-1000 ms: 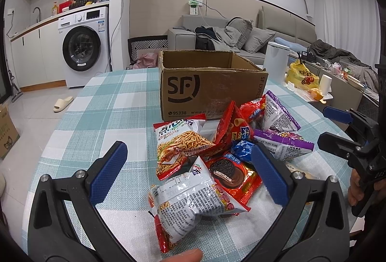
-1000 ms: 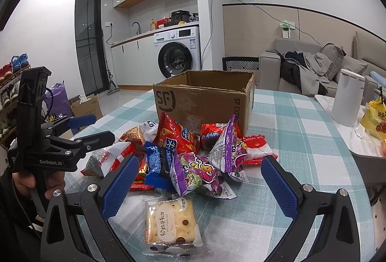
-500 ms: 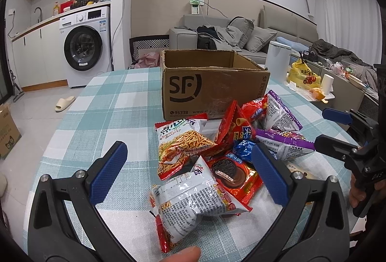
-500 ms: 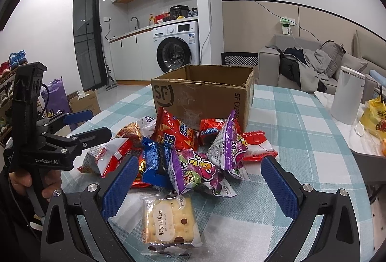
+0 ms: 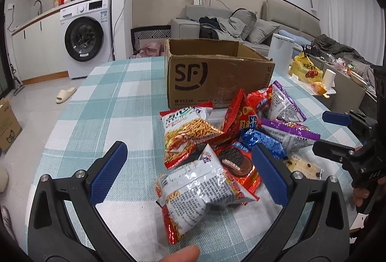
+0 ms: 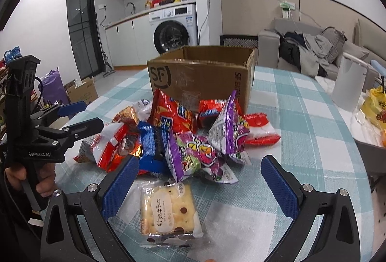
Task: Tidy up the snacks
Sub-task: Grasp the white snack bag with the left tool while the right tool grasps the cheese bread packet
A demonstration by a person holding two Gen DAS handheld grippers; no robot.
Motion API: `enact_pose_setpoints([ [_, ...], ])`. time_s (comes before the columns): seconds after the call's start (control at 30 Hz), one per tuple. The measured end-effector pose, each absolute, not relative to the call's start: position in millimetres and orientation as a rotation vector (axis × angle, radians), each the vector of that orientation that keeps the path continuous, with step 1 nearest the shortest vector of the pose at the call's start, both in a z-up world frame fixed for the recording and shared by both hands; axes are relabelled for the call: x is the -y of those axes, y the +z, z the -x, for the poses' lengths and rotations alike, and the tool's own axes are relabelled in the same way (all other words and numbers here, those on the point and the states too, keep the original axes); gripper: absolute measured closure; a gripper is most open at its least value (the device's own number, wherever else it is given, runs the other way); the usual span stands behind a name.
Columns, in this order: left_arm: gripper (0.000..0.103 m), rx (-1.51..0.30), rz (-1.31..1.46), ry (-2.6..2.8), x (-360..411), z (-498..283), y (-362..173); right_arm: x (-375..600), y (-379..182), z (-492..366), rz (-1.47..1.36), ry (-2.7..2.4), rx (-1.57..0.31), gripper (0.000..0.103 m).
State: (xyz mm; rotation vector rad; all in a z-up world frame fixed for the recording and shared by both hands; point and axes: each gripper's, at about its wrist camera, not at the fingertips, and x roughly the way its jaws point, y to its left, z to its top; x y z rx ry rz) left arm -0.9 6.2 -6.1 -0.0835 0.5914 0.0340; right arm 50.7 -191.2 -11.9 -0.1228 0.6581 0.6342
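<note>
A heap of snack packets is piled on the table just before an open cardboard box, which stands upright at 12 o'clock. A clear-wrapped cracker pack lies flat at 6 o'clock.

Left tongs and right tongs — both apparently gaping, empty.

Bare tablecloth at frame left; snack pile crowding centre, cardboard box blocking behind, cracker pack lower centre.
</note>
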Motion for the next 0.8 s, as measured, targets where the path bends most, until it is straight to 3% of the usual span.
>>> enact_pose_setpoints([
  [0.8,0.001,-0.819,0.187,-0.007,-17.5,-19.5,-36.5,176.2,-49.1,-44.4,0.167,0.704,-0.877,0.004],
])
